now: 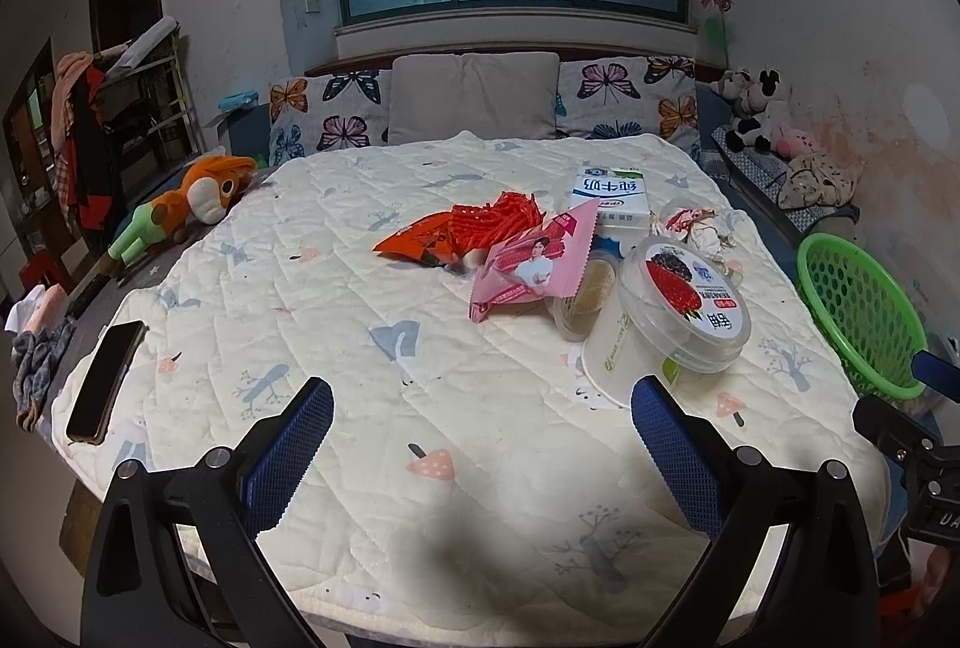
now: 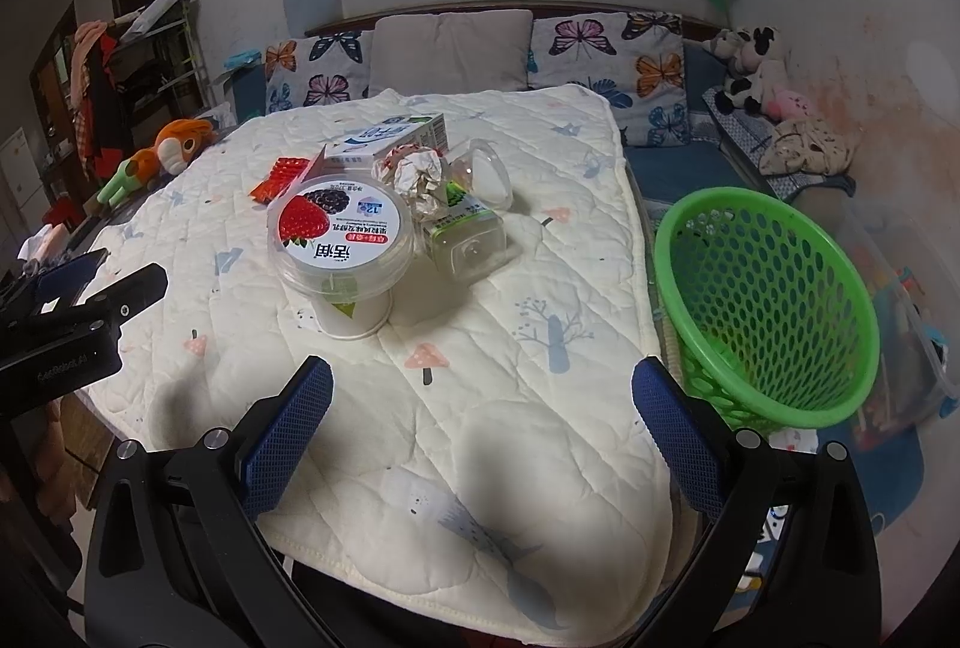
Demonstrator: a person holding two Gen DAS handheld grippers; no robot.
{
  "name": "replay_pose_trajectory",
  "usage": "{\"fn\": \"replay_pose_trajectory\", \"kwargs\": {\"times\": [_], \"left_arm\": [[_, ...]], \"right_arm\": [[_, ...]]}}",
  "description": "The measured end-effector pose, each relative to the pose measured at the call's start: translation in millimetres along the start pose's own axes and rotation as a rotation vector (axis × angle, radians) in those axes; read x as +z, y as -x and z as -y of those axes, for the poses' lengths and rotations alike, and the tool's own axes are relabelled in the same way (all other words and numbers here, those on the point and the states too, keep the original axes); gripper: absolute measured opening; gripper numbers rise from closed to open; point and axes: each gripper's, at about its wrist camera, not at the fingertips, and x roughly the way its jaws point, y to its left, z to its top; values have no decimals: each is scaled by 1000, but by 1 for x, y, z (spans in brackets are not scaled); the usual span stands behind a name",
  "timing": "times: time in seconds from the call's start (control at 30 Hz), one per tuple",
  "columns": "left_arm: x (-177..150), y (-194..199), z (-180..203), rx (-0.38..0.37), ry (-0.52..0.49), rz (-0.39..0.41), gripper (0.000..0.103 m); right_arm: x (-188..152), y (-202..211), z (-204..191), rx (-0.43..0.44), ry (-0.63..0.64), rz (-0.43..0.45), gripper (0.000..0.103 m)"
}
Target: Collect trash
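Trash lies on the quilted table cover (image 1: 336, 300): a yogurt cup with a strawberry lid (image 1: 678, 312) (image 2: 342, 240), a pink wrapper (image 1: 534, 264), an orange-red wrapper (image 1: 420, 243), a red mesh net (image 1: 504, 216), a milk carton (image 1: 609, 198) (image 2: 396, 138), crumpled foil (image 2: 417, 177) and a clear plastic container (image 2: 474, 234). A green basket (image 2: 762, 300) (image 1: 858, 312) stands tilted off the table's right edge. My left gripper (image 1: 480, 408) is open and empty, short of the cup. My right gripper (image 2: 480, 390) is open and empty between cup and basket.
A phone (image 1: 105, 381) lies near the table's left edge. An orange plush toy (image 1: 186, 204) lies at far left. A sofa with butterfly cushions (image 1: 474, 102) stands behind, with plush cows (image 1: 753, 108) at right. A clear storage bin (image 2: 900, 300) sits beyond the basket.
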Motion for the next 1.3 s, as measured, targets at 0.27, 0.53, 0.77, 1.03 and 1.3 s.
{"fn": "replay_pose_trajectory", "kwargs": {"times": [0.27, 0.53, 0.77, 1.03, 1.3], "left_arm": [[2, 0, -3, 2, 4, 6, 97], [2, 0, -3, 3, 4, 6, 97], [2, 0, -3, 2, 3, 6, 97], [2, 0, -3, 3, 1, 6, 97], [2, 0, -2, 3, 1, 6, 97]], "right_arm": [[0, 0, 0, 0, 1, 0, 99], [0, 0, 0, 1, -1, 0, 99], [0, -1, 0, 2, -1, -1, 99], [3, -2, -2, 1, 5, 4, 99], [4, -2, -2, 5, 6, 7, 99]]}}
